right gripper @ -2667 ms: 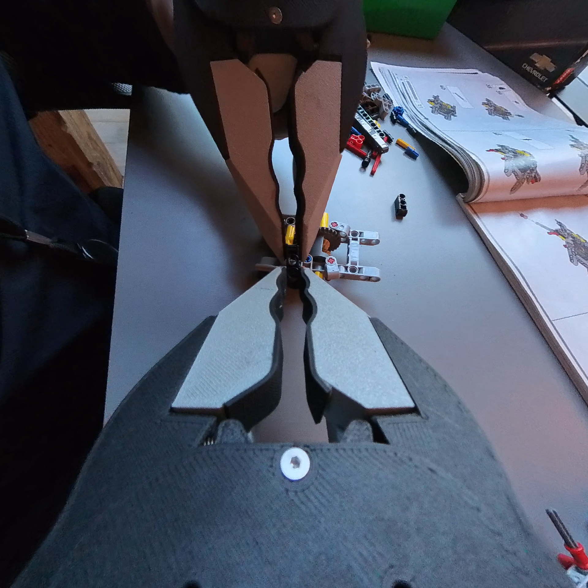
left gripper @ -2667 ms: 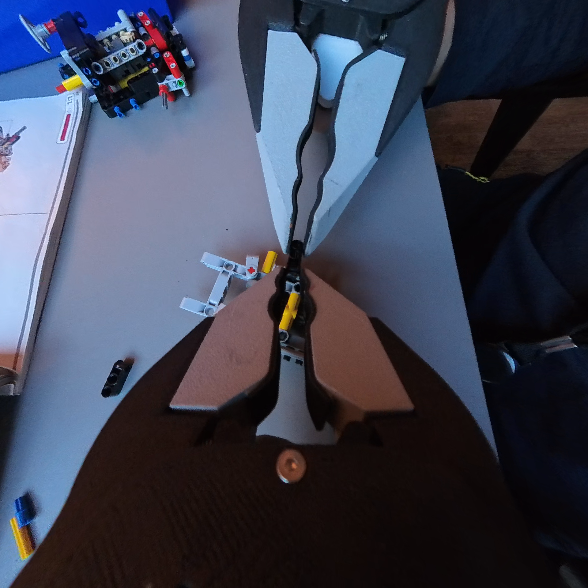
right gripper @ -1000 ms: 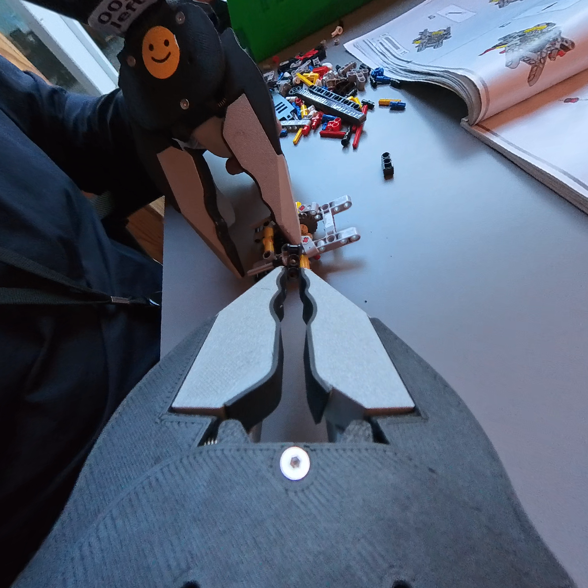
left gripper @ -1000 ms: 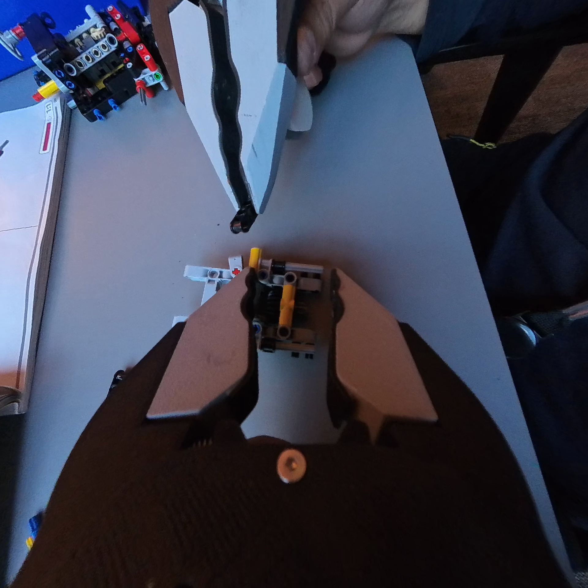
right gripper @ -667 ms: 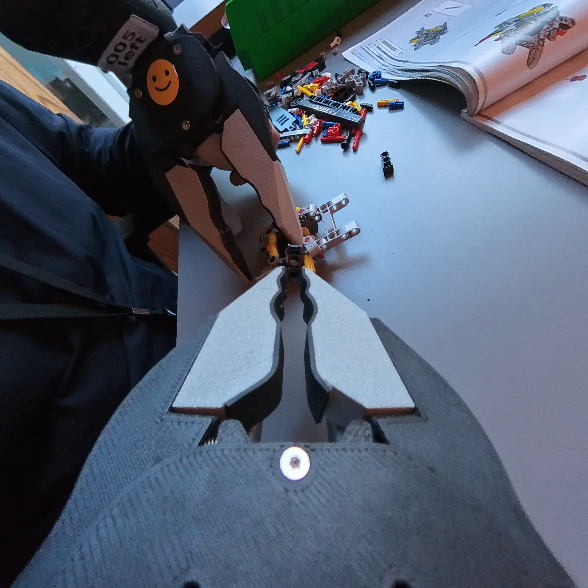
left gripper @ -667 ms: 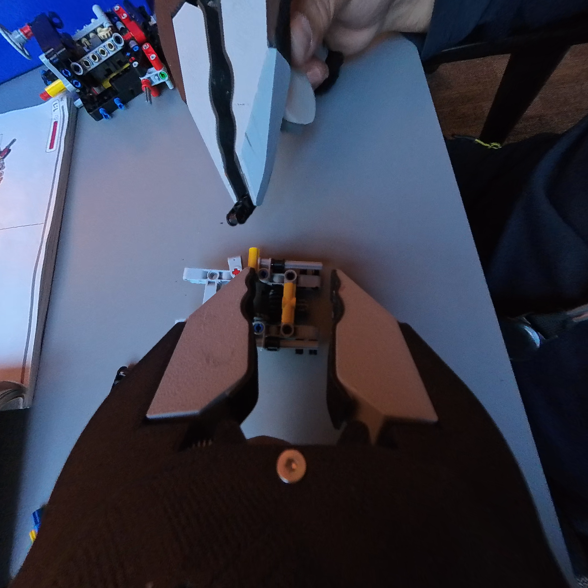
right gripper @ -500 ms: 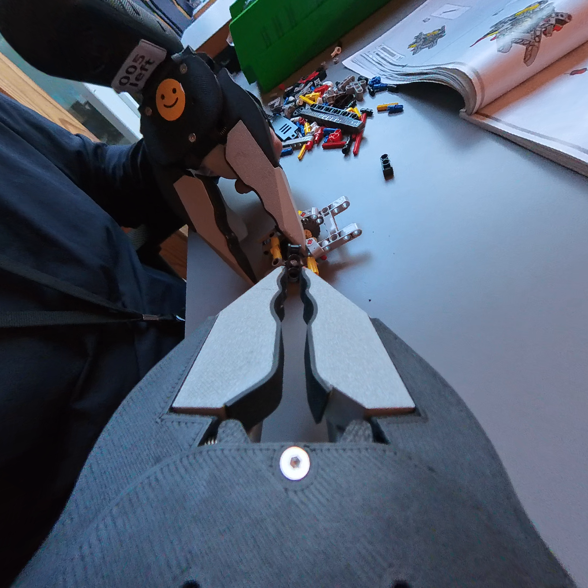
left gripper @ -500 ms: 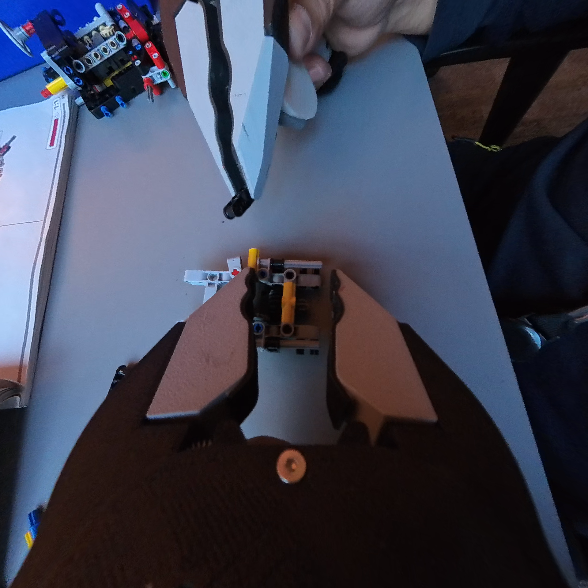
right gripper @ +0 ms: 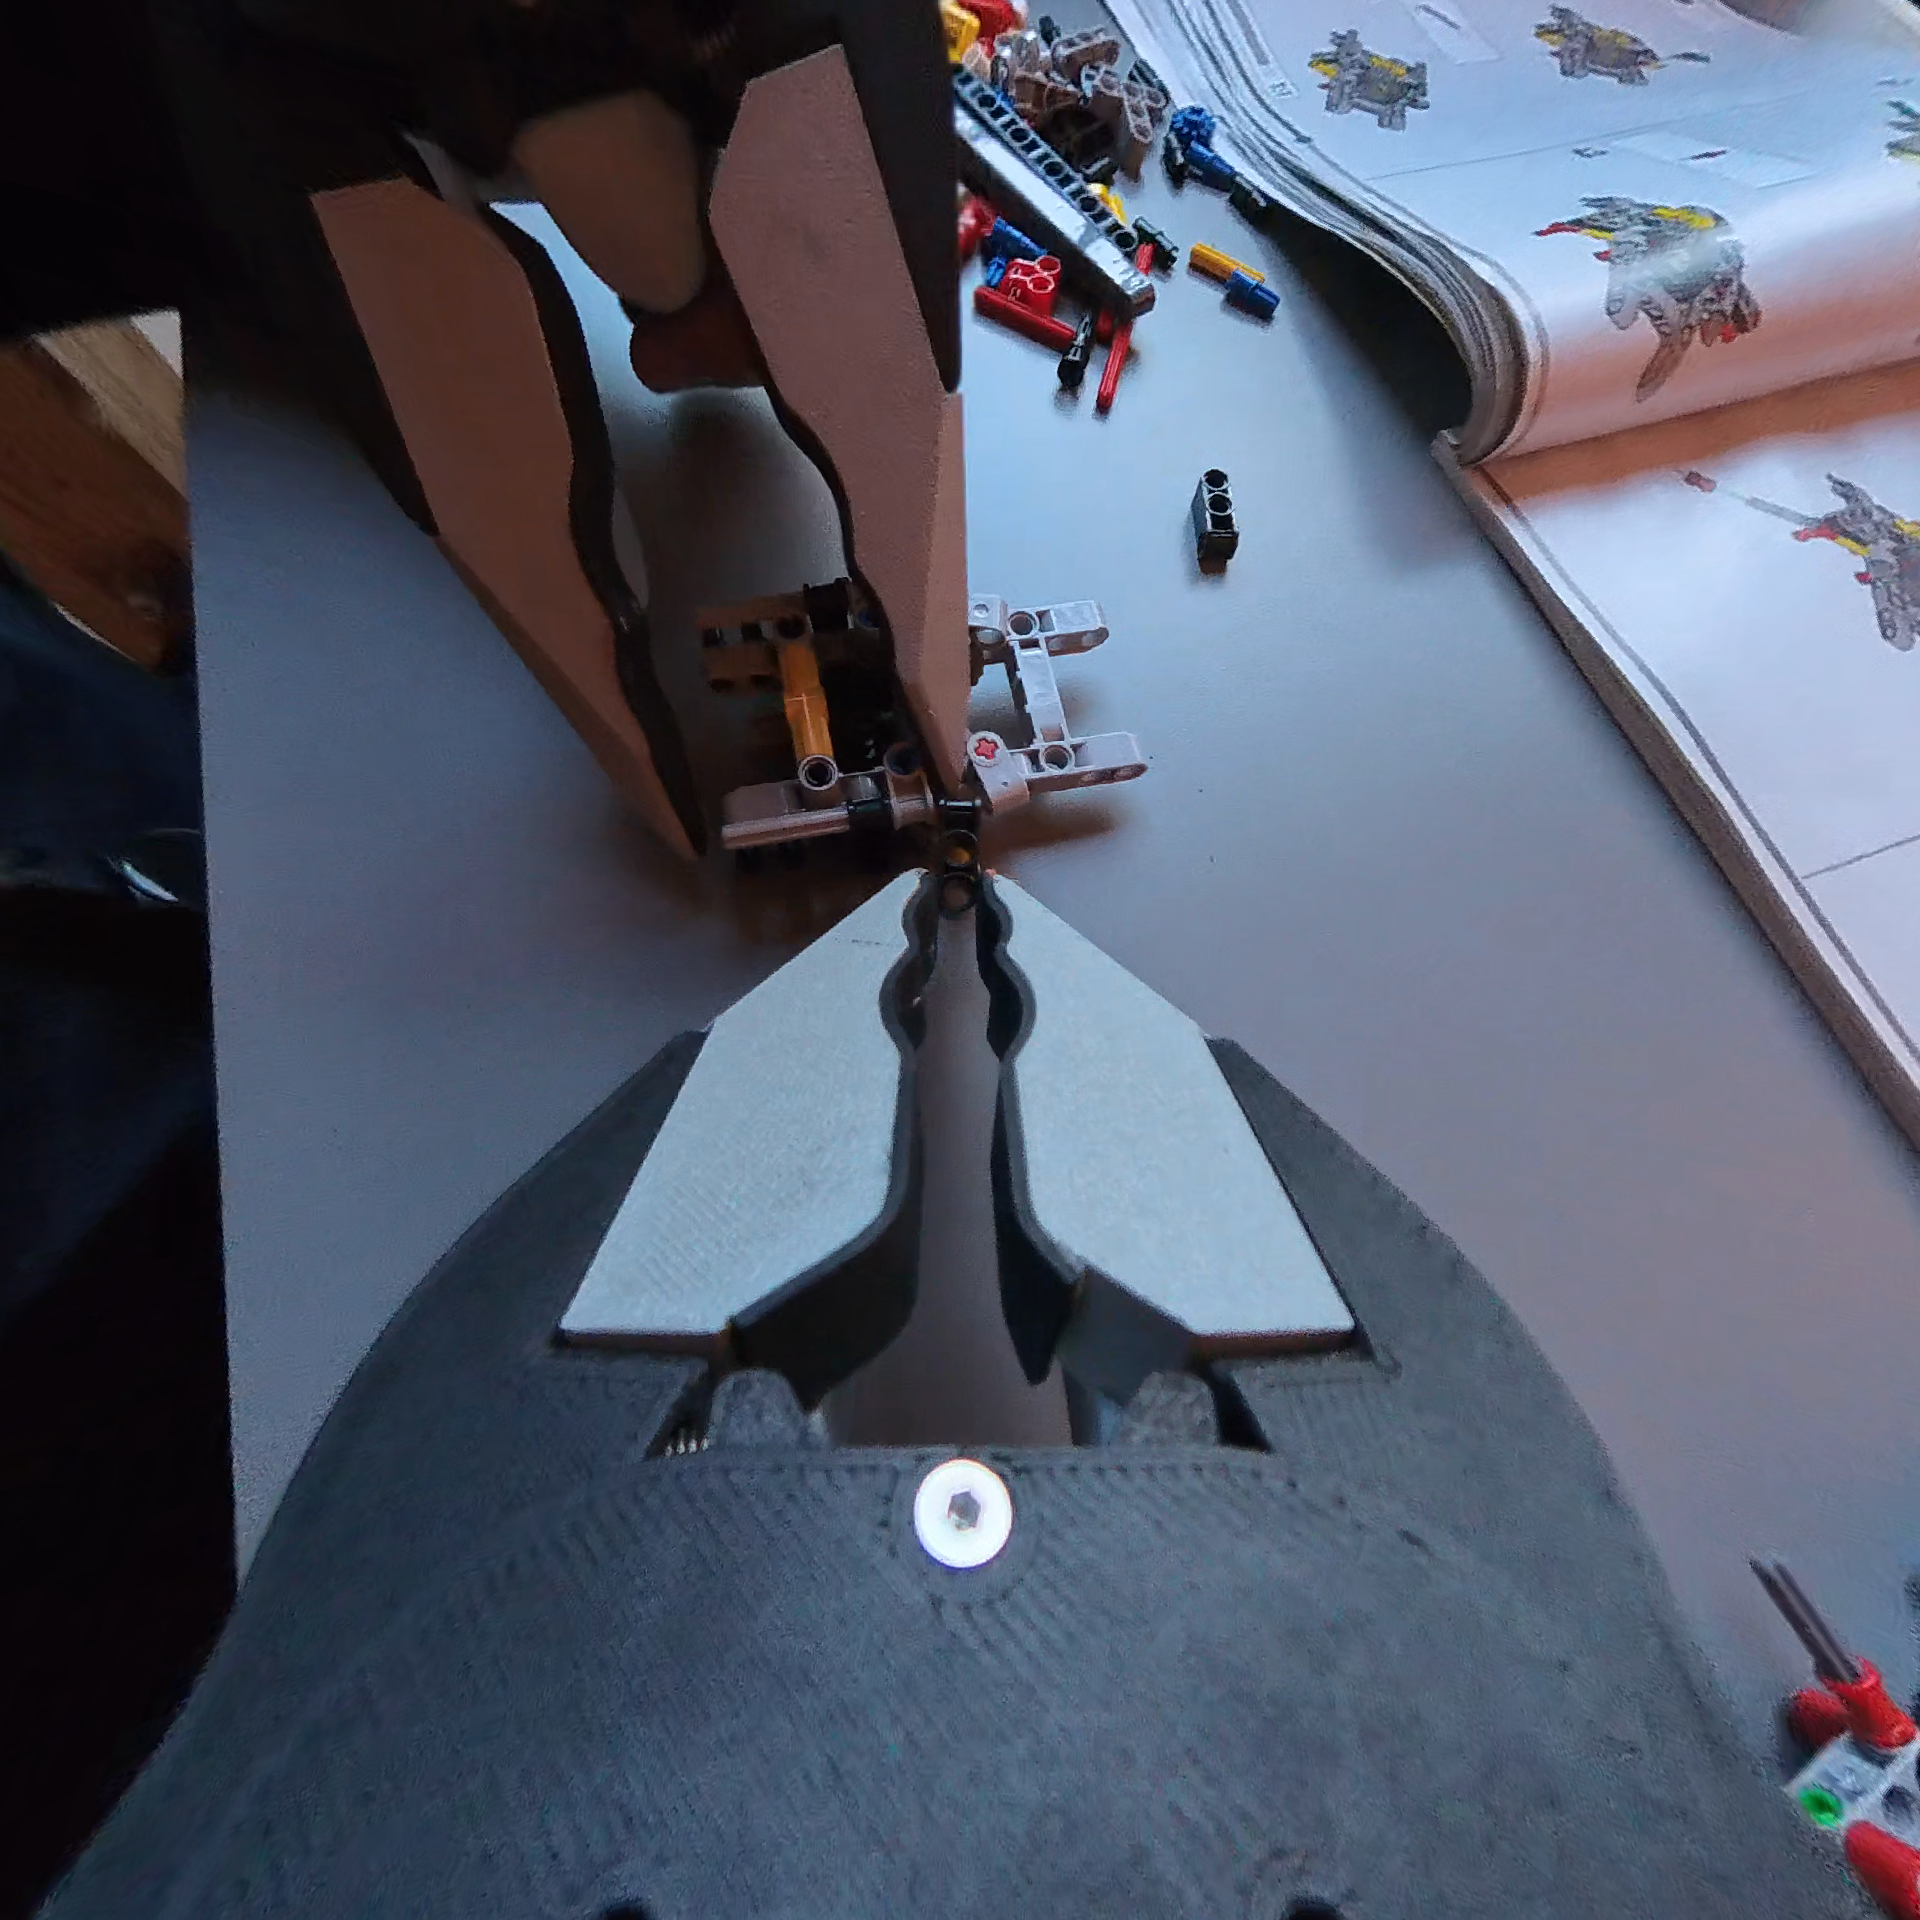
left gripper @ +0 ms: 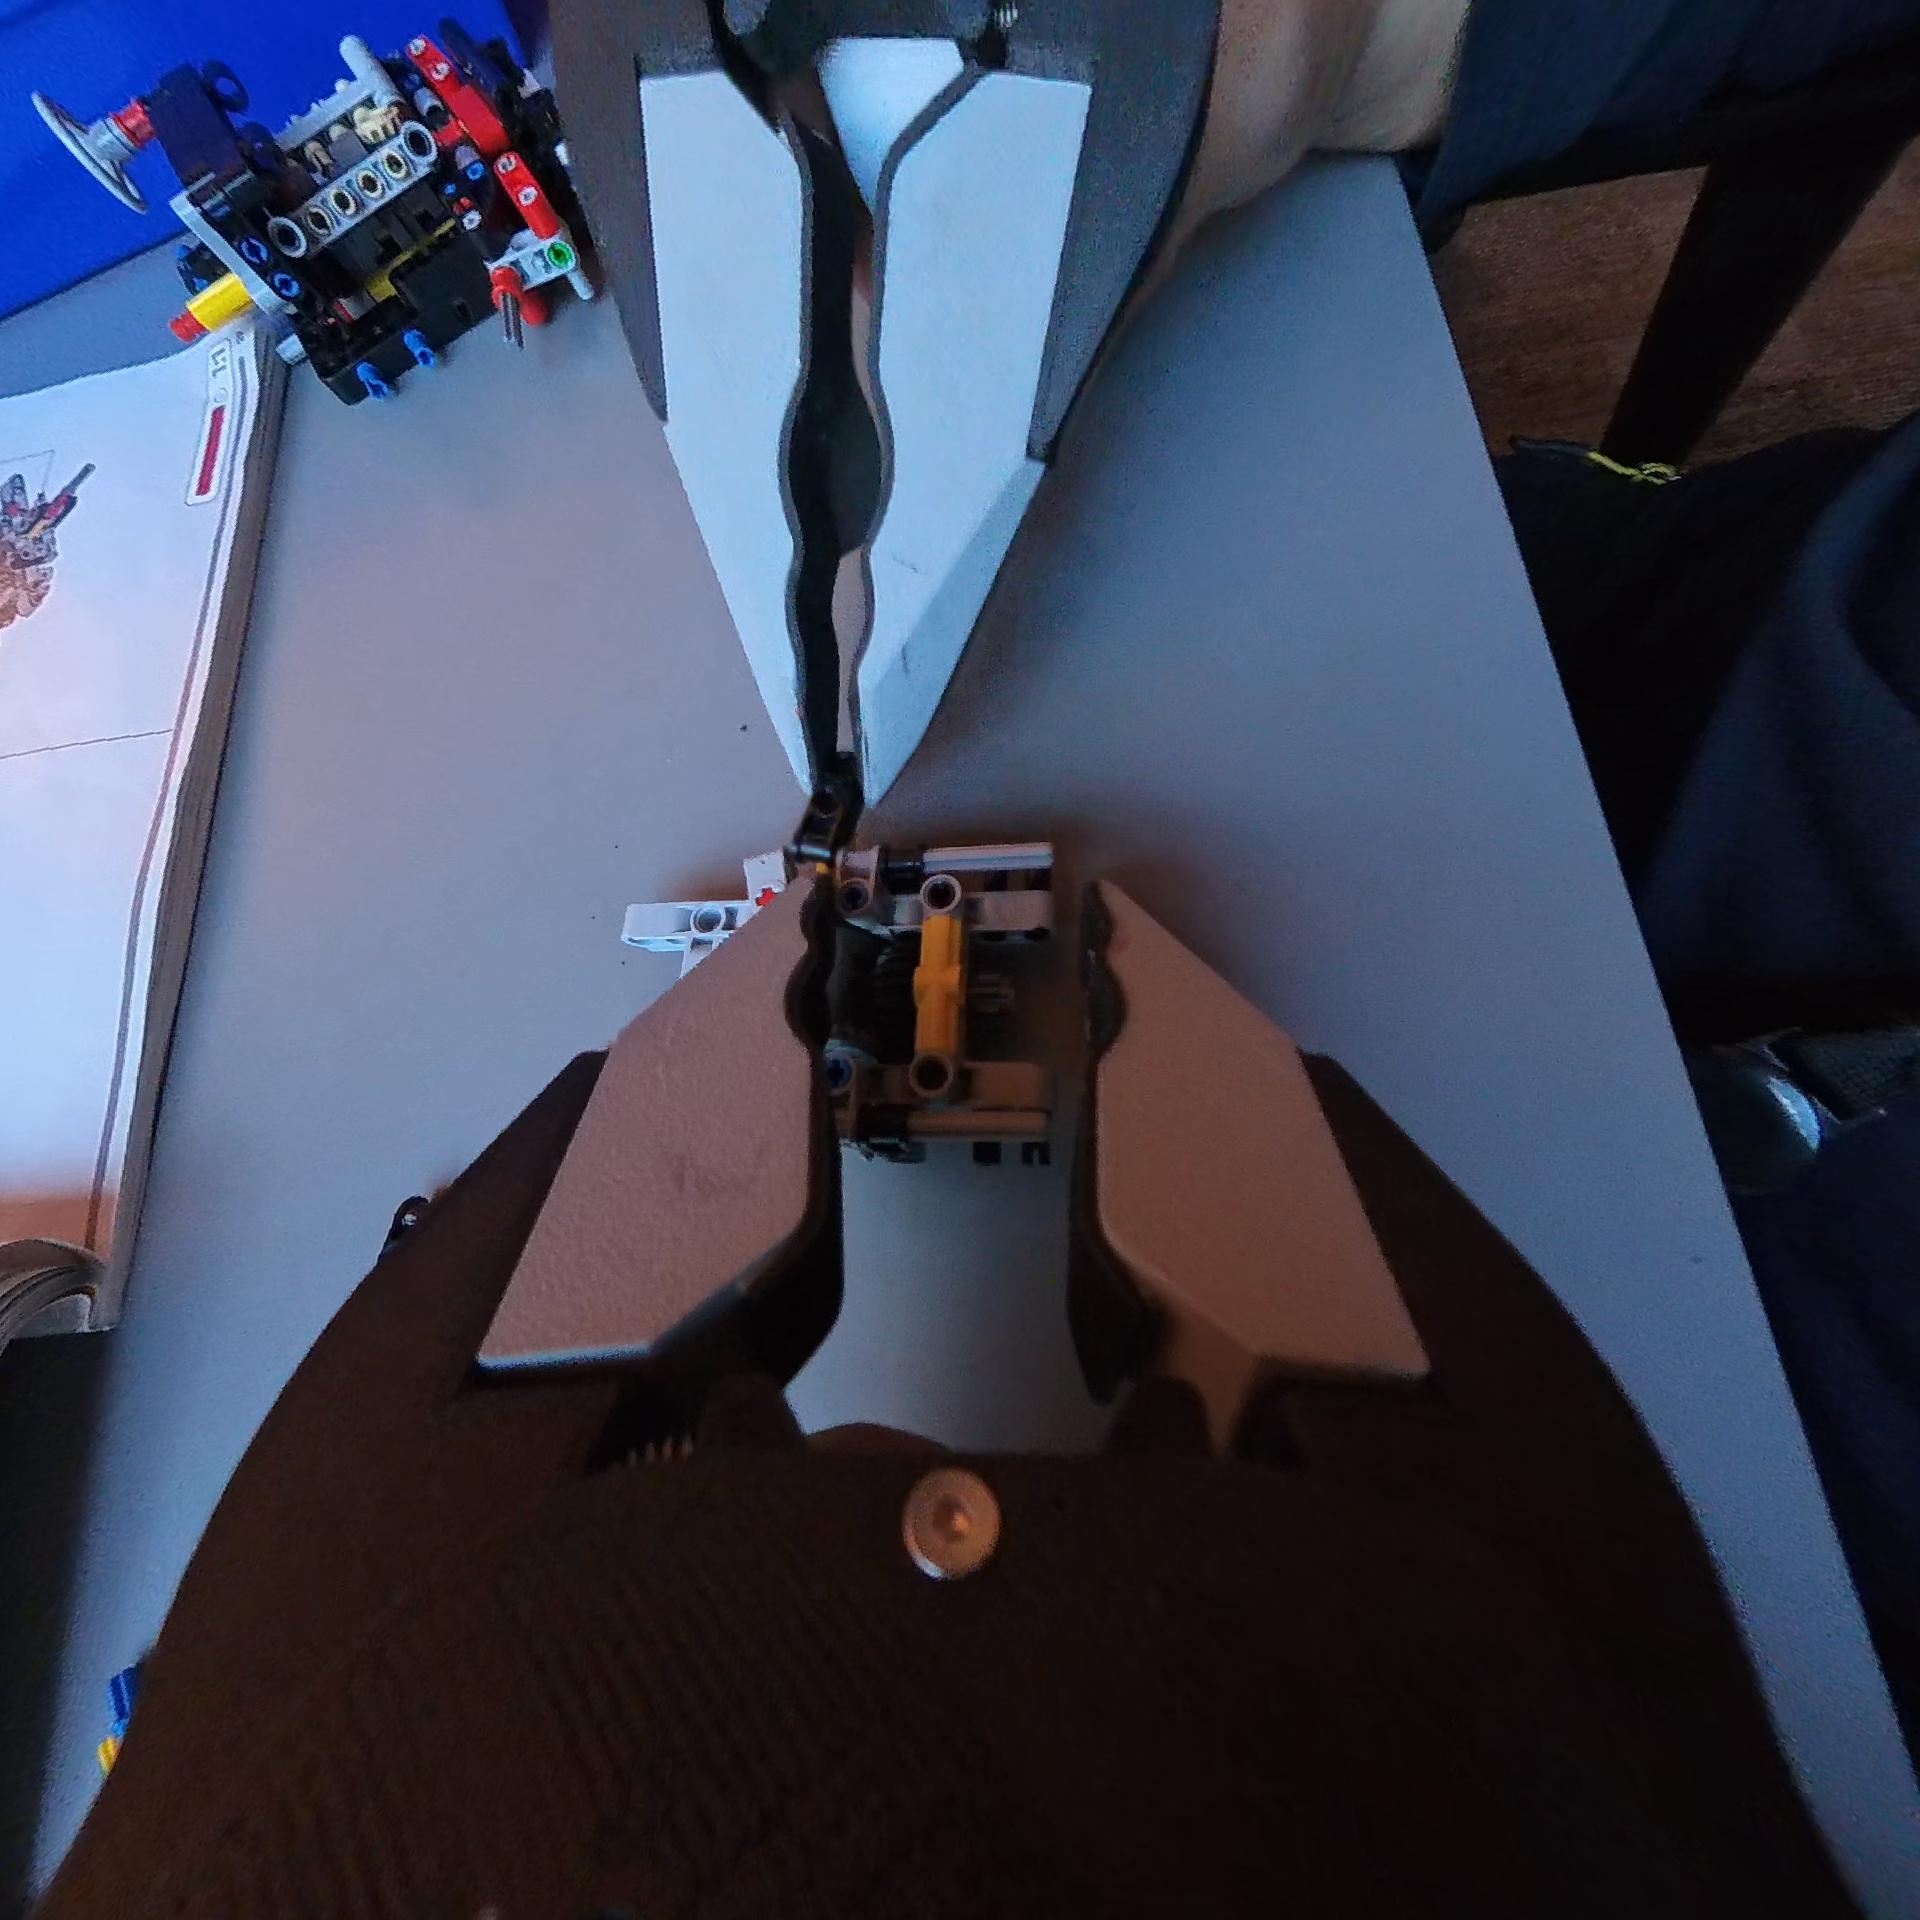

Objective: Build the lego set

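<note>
Claws: left claw (left gripper: 951,935) spread around the small grey-and-black brick assembly (left gripper: 940,997) with a yellow axle, its left finger (left gripper: 717,1122) against the assembly's side, the right finger (left gripper: 1226,1122) standing off with a gap; right claw (right gripper: 958,888) pressed together on a small black connector (right gripper: 957,847), whose far end touches the assembly's near corner.
Edges: worktop (left gripper: 468,727) edge runs just right of the left claw, with a dark chair leg (left gripper: 1704,239) and wooden floor (left gripper: 1538,312) past it; in the right wrist view the worktop's left edge lies close to the assembly.
Open room: bare worktop to the right of the right claw as far as the open instruction booklet (right gripper: 1662,312); bare strip between the assembly and the booklet's edge in the left wrist view.
Surface: grey, matt; a lone black brick (right gripper: 1214,514) beyond the assembly, a heap of loose coloured pieces (right gripper: 1081,208) farther off, a larger built model (left gripper: 353,249) at the far corner before a blue wall.
Change: a second ago the right claw hung tilted above and left of the assembly with the connector clear of it; now it points straight at the left claw, connector at the assembly. Left claw's spread unchanged.
</note>
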`<state>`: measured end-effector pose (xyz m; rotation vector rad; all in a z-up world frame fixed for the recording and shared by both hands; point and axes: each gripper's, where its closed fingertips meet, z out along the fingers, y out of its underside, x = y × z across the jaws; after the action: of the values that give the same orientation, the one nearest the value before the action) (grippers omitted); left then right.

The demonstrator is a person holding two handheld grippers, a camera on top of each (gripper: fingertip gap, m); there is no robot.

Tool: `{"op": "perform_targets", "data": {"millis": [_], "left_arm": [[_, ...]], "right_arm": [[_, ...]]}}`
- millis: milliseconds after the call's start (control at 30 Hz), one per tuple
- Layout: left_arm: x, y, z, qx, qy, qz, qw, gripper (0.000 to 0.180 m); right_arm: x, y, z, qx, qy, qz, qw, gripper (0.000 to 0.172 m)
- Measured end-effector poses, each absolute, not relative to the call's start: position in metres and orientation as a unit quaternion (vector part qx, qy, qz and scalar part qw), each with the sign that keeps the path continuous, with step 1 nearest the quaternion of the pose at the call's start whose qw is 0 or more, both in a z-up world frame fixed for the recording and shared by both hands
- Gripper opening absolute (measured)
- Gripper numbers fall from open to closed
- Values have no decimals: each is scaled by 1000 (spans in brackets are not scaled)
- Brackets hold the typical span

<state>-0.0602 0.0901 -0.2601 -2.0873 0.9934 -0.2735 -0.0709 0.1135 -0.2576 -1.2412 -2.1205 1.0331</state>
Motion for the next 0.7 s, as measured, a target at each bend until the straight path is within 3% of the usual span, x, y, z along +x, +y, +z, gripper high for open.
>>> {"op": "perform_targets", "data": {"millis": [400,700], "left_arm": [[-62,94,-260,-826,370,-104,411,41],[-64,92,-262,-829,363,-66,420,48]], "right_arm": [[-73,114,-258,-389,-815,362,232,4],[-77,112,-254,-351,-830,377,216,4]]}}
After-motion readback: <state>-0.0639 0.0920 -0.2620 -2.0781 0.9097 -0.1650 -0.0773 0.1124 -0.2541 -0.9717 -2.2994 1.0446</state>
